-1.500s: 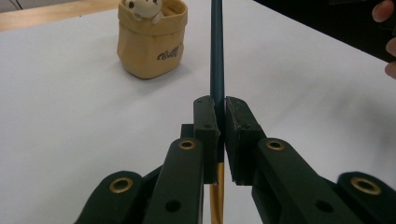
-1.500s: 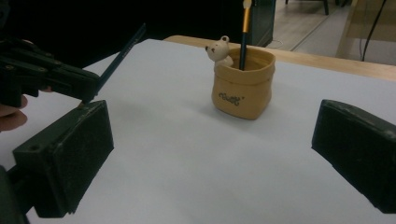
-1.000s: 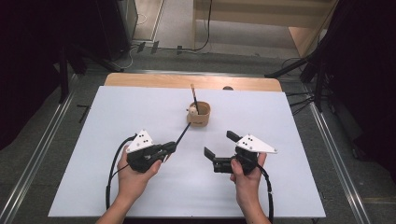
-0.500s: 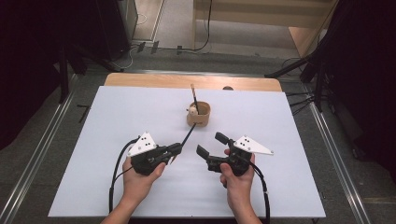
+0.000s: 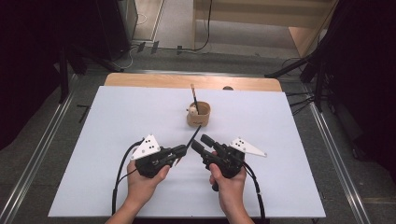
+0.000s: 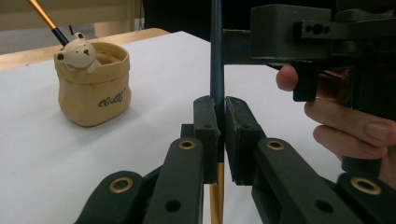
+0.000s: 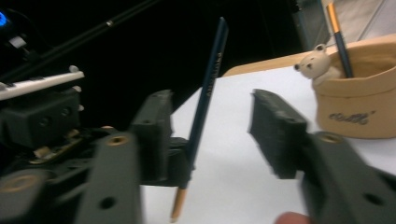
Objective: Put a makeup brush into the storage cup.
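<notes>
Reaching in from the table's (image 5: 116, 112) near edge, both hands are held low. A dark pencil (image 6: 216, 56) is clamped by the left gripper (image 6: 218, 121); the right gripper's (image 7: 210, 126) jaws, just closing, are held around it without touching.

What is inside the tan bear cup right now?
One pencil with an orange upper shaft stands leaning in the tan bear cup, beside a small bear figure peeking over the rim. The cup's wall hides its floor and the pencil's lower end.

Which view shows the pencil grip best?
The left gripper view: the left hand-held gripper clamps the pencil close up. The right gripper view shows the pencil blurred between its open jaws; the high view shows it as a thin line.
</notes>
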`<state>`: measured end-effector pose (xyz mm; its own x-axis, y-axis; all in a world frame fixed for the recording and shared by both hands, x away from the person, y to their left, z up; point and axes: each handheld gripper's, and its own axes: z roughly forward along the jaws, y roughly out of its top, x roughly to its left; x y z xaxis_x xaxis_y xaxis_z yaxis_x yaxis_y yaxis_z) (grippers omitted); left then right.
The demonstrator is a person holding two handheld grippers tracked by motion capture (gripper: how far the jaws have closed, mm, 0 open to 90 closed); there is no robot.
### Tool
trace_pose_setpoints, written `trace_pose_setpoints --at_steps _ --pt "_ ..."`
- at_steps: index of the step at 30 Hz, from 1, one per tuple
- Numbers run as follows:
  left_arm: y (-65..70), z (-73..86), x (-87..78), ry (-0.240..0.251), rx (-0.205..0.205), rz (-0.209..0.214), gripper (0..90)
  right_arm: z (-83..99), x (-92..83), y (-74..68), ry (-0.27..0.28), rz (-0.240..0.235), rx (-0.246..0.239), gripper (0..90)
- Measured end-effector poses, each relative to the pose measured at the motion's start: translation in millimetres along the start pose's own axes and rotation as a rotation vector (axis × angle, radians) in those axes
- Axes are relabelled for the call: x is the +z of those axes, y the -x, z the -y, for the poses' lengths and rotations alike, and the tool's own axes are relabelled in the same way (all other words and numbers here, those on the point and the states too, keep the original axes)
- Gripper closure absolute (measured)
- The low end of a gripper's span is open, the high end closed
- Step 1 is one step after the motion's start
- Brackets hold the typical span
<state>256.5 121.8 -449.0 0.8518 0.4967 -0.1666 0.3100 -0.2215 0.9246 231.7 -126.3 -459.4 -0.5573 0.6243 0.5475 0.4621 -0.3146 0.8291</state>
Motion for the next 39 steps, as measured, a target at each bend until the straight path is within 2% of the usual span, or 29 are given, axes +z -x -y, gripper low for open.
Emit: trace_pose_setpoints --at_steps 2,4,6,8,13,16,25,30,31,33,37,39 --pt "1.6 0.5 1.1 0.000 0.003 0.003 84.3 1.7 0.8 0.5 0.005 -0.036 0.036 61.2" --pt "3.8 1.3 2.4 -0.001 0.006 0.006 84.3 4.2 2.0 0.4 0.014 -0.040 0.055 66.4" --pt "5.5 1.6 3.7 -0.002 0.013 0.005 84.3 6.4 3.5 -0.8 0.017 -0.025 0.054 68.2" --pt "5.7 1.2 4.3 0.004 0.008 0.010 84.3 8.2 5.1 -1.4 0.017 -0.033 0.063 69.8" --pt "6.8 0.8 4.5 0.010 0.003 0.017 84.3 11.7 7.9 -2.9 0.025 -0.019 0.061 73.9" --pt "7.7 0.9 4.6 0.008 0.006 0.020 84.3 12.7 9.3 -3.5 0.023 -0.037 0.065 75.1" --pt "9.4 1.4 6.0 0.011 0.004 0.026 84.2 13.1 8.7 -2.5 0.027 -0.030 0.079 85.2" --pt "7.7 2.2 6.6 0.015 -0.020 0.050 83.0 12.5 8.3 -2.0 0.023 -0.034 0.060 85.5" --pt "7.6 2.0 6.4 0.015 -0.020 0.056 80.1 11.8 7.5 -2.0 0.031 -0.029 0.051 85.5" --pt "7.4 1.5 5.2 0.015 -0.017 0.060 72.5 9.2 5.1 -1.7 0.046 -0.014 0.037 85.5" --pt "3.3 0.9 -0.1 0.016 -0.018 0.048 65.3 4.6 -0.2 2.9 0.063 0.034 -0.005 85.5" --pt "-0.4 0.3 -4.4 0.024 -0.028 0.033 62.7 3.6 -2.2 4.9 0.062 0.066 -0.042 85.5"
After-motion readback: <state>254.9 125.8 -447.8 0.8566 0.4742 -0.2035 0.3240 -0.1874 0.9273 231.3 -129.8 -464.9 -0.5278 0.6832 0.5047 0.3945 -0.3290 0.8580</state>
